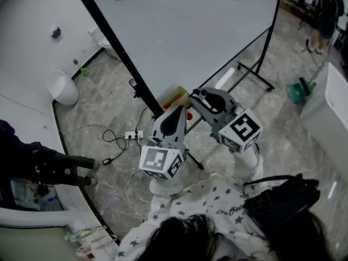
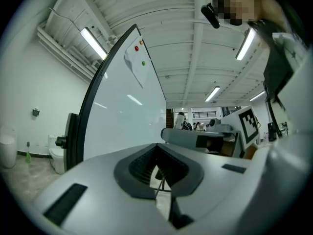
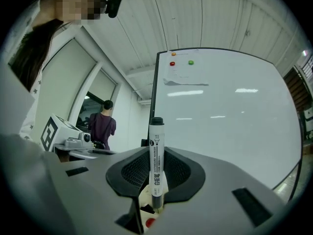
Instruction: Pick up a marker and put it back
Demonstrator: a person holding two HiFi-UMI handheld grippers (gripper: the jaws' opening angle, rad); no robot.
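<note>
A white marker (image 3: 156, 163) with a black cap stands upright between the jaws of my right gripper (image 3: 155, 199), which is shut on its lower barrel. In the head view that right gripper (image 1: 200, 95) points at the lower edge of the whiteboard (image 1: 190, 31), beside a yellowish box (image 1: 176, 98) and a red cap (image 1: 188, 116) on the ledge. My left gripper (image 1: 178, 113) sits just left of it, aimed at the same spot. In its own view the left gripper (image 2: 161, 180) has its jaws together, with nothing between them.
The whiteboard's black stand feet (image 1: 255, 75) spread over the marble floor. A power strip with cables (image 1: 133, 135) lies under the board. A person in dark clothes (image 1: 32, 165) is at the left. A green dustpan (image 1: 298, 90) sits at the right, a white bin (image 1: 64, 87) at the left wall.
</note>
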